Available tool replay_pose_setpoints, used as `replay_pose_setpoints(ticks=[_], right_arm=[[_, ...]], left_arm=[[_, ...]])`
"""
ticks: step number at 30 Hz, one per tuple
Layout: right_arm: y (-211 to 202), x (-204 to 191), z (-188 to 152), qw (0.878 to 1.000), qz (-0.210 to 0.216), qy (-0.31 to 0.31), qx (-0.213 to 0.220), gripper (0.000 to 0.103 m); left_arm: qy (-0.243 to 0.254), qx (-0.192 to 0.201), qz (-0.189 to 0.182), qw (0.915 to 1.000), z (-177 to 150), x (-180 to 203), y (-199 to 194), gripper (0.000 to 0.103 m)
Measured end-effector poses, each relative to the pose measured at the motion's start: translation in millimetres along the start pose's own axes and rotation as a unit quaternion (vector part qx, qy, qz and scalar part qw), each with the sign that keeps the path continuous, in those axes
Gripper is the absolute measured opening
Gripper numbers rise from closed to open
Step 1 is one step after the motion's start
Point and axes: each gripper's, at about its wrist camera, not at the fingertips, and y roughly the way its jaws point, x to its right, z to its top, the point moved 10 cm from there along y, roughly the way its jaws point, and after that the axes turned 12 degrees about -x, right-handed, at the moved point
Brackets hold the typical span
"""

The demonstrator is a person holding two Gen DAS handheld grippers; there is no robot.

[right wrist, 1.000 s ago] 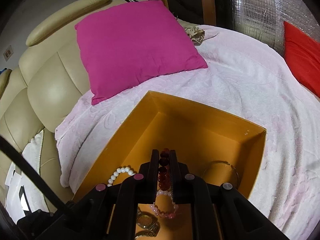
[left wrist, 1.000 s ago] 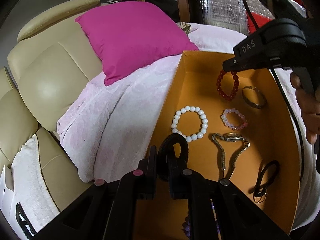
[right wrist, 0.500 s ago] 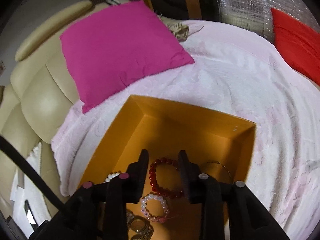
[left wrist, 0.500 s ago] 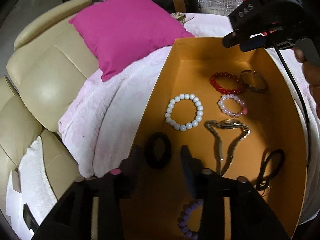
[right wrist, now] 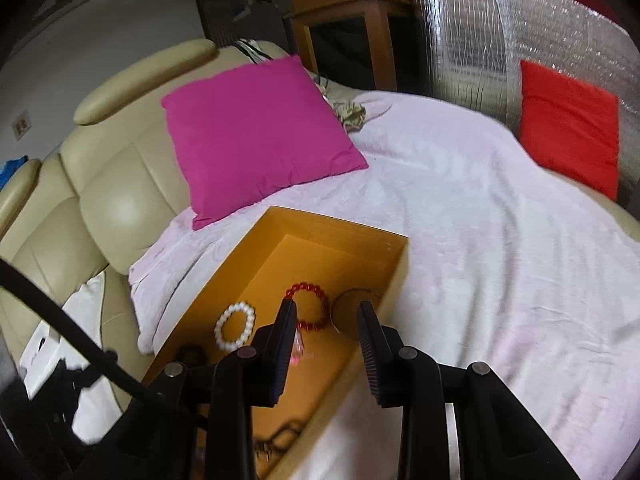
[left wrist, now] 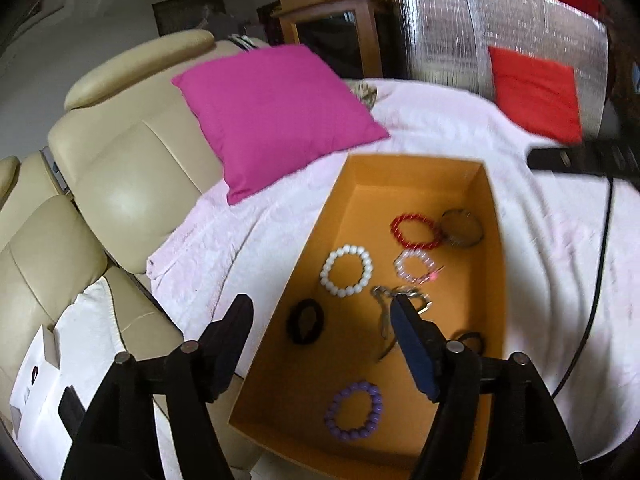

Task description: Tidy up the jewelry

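An orange box (left wrist: 320, 232) (right wrist: 256, 248) lies on a pink blanket. On its floor lie a black hair tie (left wrist: 306, 321), a white bead bracelet (left wrist: 346, 269) (right wrist: 235, 326), a red bead bracelet (left wrist: 416, 230) (right wrist: 310, 306), a pale pink bracelet (left wrist: 416, 266), a metal bangle (left wrist: 462, 227) (right wrist: 354, 314), a metal watch (left wrist: 400, 304), a black cord loop (left wrist: 472, 340) and a purple bead bracelet (left wrist: 353, 410). My left gripper (left wrist: 320, 318) hangs above the box, its jaws opening, nothing between them. My right gripper (right wrist: 326, 322) is open above the red bracelet, holding nothing.
A magenta cushion (left wrist: 276, 116) leans on the cream sofa back (left wrist: 120, 184). A red cushion (right wrist: 568, 128) stands at the far right before silver foil. The pink blanket (right wrist: 500, 260) spreads wide to the right of the box. White paper items (left wrist: 40, 380) lie at lower left.
My left gripper let go of the black hair tie, which now lies on the box floor, and rose. My right gripper released the red bracelet into the box and pulled back and up.
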Motion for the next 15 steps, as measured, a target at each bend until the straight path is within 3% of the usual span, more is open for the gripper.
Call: replay_pose_setpoints(ticks=[5, 15], right_arm=[[-49.3, -2.6, -25.6, 1.000, 0.003, -0.016, 0.023, 0.048], [-142.3, -25.0, -74.6, 0.995, -0.004, -0.058, 0.077, 0.049]], left_arm=[[-0.018, 0.034, 0.016, 0.9991, 6.1, -1.6, -47.6, 0.081], [-0.055, 0.083, 0.072, 0.9924, 8.7, -16.7, -118.7, 0.087]])
